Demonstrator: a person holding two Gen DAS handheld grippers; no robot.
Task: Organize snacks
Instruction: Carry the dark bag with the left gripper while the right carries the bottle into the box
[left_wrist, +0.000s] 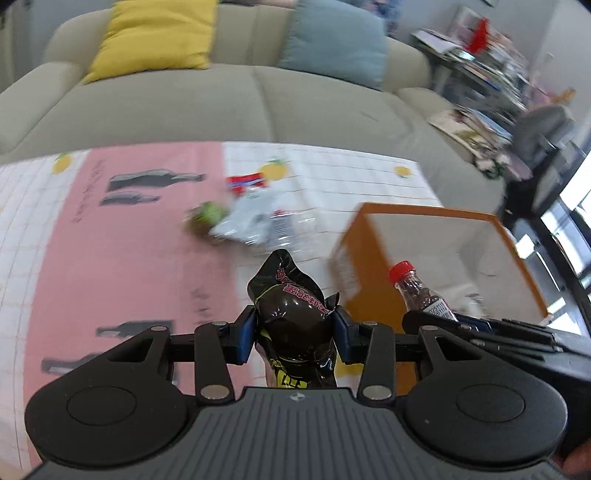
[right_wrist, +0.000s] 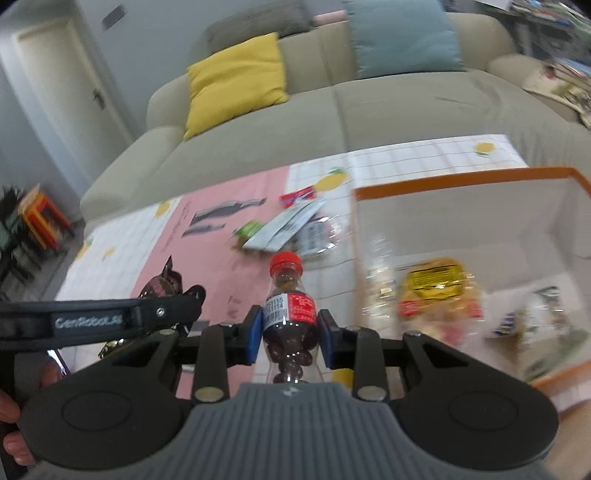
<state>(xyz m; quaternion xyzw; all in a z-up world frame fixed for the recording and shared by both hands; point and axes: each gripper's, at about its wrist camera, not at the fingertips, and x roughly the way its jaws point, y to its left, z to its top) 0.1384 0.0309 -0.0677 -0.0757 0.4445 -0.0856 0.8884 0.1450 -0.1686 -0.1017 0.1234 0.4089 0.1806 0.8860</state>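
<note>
Black snack packet (left_wrist: 295, 317) sits clamped between left tongs (left_wrist: 295, 328).

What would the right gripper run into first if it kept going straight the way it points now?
Probably the loose pile of snack packets on the table, just beyond the cap of the bottle that the right gripper holds. The box sits off to the right. Blur makes the depth uncertain.
</note>
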